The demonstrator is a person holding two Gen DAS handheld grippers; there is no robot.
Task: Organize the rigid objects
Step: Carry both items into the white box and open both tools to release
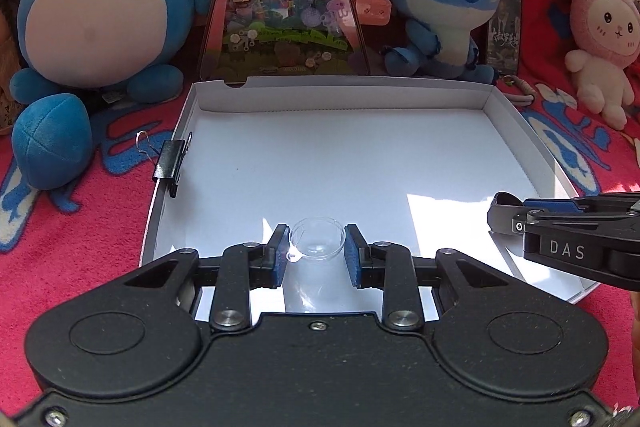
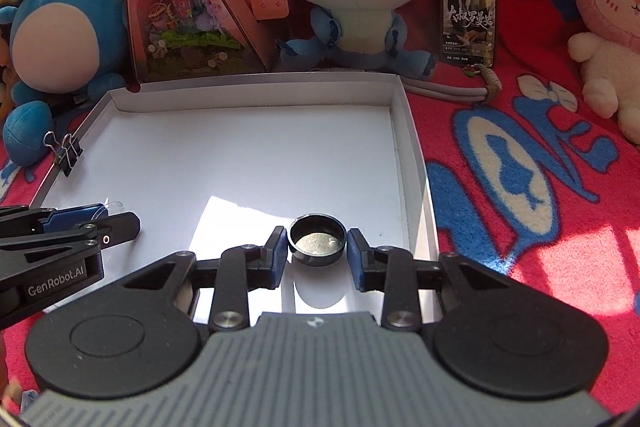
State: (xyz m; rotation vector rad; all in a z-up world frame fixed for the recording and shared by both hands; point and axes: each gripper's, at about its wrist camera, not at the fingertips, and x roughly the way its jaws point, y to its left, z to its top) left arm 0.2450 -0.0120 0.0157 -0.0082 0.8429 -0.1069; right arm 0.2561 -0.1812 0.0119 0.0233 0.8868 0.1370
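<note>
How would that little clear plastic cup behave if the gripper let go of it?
The clear cup sits between the left gripper pads and keeps its round shape, so it is probably stiff. Thin and see-through, it likely weighs little. Its smooth round wall might roll on the white box floor if it tipped.

The left gripper pinches a clear plastic cup over the near edge of a shallow white box. A black binder clip grips the box's left edge. The right gripper reaches in over its right edge.
</note>
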